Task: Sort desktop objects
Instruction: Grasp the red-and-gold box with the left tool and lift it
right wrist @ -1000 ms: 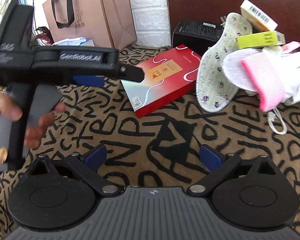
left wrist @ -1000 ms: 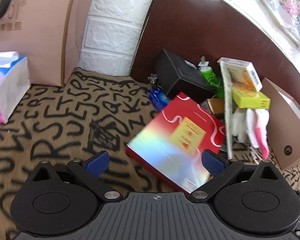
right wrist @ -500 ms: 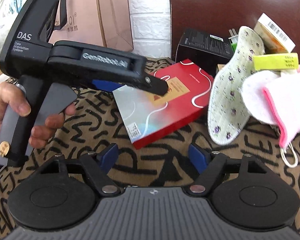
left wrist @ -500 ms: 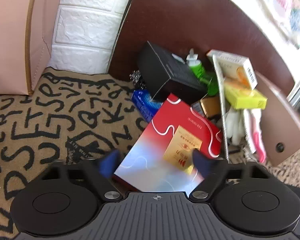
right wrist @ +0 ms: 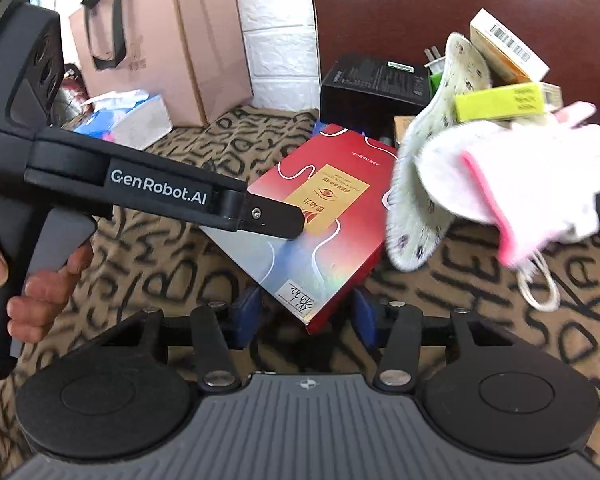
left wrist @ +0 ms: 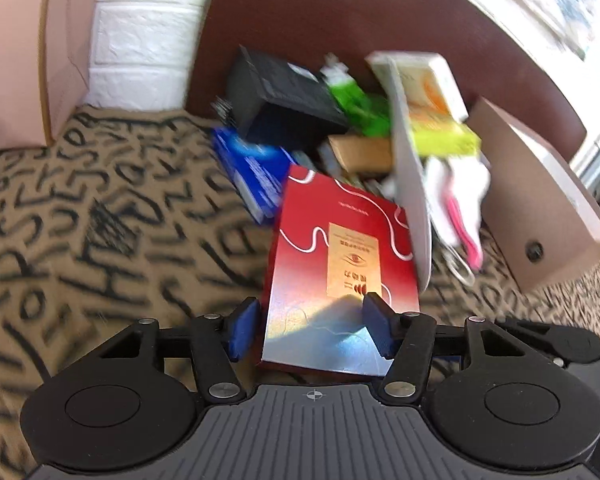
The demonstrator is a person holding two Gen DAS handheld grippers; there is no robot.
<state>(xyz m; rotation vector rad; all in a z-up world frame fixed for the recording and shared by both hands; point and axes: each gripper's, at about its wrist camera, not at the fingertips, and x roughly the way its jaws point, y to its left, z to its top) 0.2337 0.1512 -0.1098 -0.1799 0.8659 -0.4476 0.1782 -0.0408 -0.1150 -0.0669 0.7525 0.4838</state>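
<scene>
A flat red box with a gold label and shiny silver end (left wrist: 336, 264) lies on the letter-patterned cloth (left wrist: 100, 220); it also shows in the right wrist view (right wrist: 320, 220). My left gripper (left wrist: 308, 328) is open, its blue pads either side of the box's near end; whether they touch it is unclear. In the right wrist view the left gripper (right wrist: 288, 224) reaches over the box from the left. My right gripper (right wrist: 304, 316) is open, with the box's near corner between its pads.
Behind the box is a pile: a black box (right wrist: 372, 84), a blue pack (left wrist: 252, 168), a floral insole (right wrist: 432, 160), a white and pink glove (right wrist: 516, 184), yellow boxes (right wrist: 500, 100). A pink paper bag (right wrist: 160, 40) and a tissue pack (right wrist: 132, 120) stand at the left.
Both grippers have moved forward to the red box. The left gripper's pads have narrowed around the box's near end. The box's corner now lies between the right gripper's pads.
</scene>
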